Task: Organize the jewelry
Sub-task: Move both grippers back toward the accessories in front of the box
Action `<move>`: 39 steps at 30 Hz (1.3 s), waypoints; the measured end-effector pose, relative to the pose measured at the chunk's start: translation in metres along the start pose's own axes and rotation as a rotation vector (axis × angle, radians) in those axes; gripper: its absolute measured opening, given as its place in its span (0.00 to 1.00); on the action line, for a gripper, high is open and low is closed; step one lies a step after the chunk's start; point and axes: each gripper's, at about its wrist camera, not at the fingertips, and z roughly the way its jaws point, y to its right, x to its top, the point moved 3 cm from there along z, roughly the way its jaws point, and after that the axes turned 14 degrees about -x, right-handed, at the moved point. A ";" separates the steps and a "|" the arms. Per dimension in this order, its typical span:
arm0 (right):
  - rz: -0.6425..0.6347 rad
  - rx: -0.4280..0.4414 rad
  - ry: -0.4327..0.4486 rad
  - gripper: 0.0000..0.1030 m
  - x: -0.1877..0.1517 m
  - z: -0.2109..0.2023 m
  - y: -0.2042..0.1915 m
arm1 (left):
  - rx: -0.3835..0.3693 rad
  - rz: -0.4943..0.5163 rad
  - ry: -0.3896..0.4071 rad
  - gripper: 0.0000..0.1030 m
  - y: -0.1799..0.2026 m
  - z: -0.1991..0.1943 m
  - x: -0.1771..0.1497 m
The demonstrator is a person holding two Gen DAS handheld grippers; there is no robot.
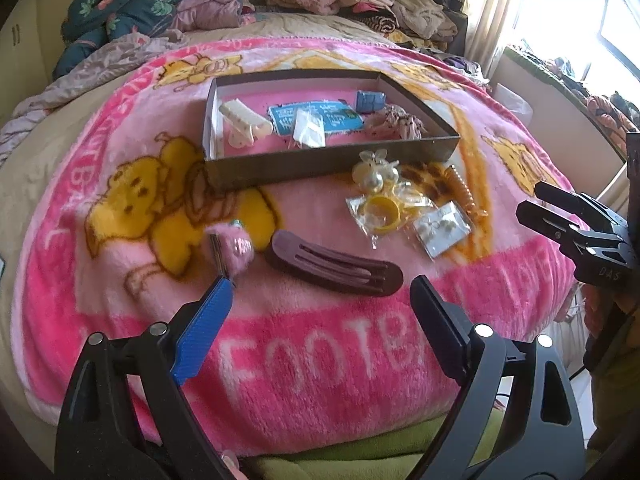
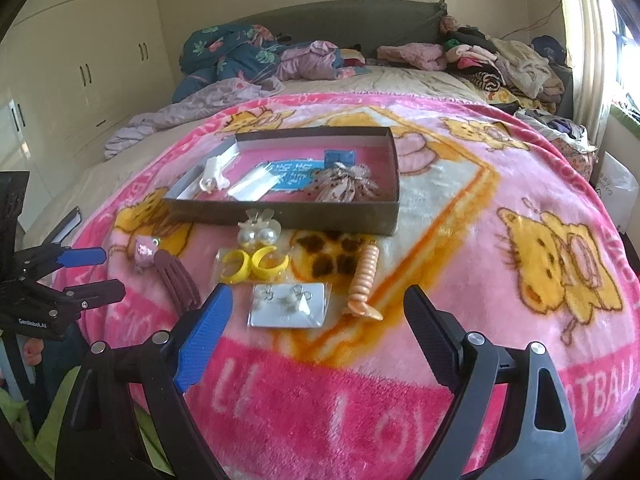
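Note:
A shallow dark box [image 1: 328, 162] [image 2: 280, 216] lies on the pink blanket, holding a white hair clip [image 1: 244, 122], a blue card, a small clear bag and a dotted scrunchie [image 2: 344, 186]. In front of it lie pearl earrings [image 1: 376, 170] [image 2: 258, 234], bagged yellow rings [image 1: 382, 212] [image 2: 256, 266], an earring card [image 1: 440, 228] [image 2: 286, 304], an orange spiral clip [image 1: 464, 192] [image 2: 364, 280], a maroon hair clip [image 1: 332, 266] [image 2: 178, 280] and a pink fluffy piece [image 1: 234, 246] [image 2: 144, 250]. My left gripper [image 1: 320, 320] [image 2: 108, 274] hangs open just short of the maroon clip. My right gripper [image 2: 318, 332] [image 1: 530, 200] hangs open just short of the earring card. Neither holds anything.
The pink cartoon blanket [image 2: 460, 240] covers a bed; piled clothes and bedding [image 2: 248, 60] sit along the headboard. Cream wardrobes [image 2: 80, 52] stand on the left, a curtained bright window [image 1: 560, 20] on the right. A green cloth [image 1: 360, 444] lies at the near edge.

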 end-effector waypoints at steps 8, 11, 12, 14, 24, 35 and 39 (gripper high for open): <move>-0.020 -0.002 -0.013 0.82 -0.010 0.006 -0.003 | -0.029 -0.018 -0.028 0.79 0.002 0.012 -0.011; -0.014 0.000 -0.021 0.82 -0.013 0.010 -0.001 | -0.048 -0.026 -0.042 0.79 0.004 0.019 -0.015; -0.011 0.000 -0.025 0.82 -0.014 0.012 0.000 | -0.055 -0.030 -0.049 0.79 0.004 0.022 -0.016; -0.005 0.000 -0.031 0.82 -0.016 0.016 0.003 | -0.075 -0.042 -0.060 0.79 0.005 0.029 -0.017; 0.025 -0.003 -0.061 0.82 -0.023 0.033 0.019 | -0.149 -0.129 -0.095 0.79 0.001 0.063 -0.015; 0.041 -0.056 -0.110 0.80 -0.015 0.069 0.032 | -0.136 -0.193 -0.075 0.79 -0.011 0.083 0.012; 0.042 -0.058 -0.137 0.69 -0.008 0.088 0.031 | -0.123 -0.203 -0.073 0.78 -0.016 0.085 0.016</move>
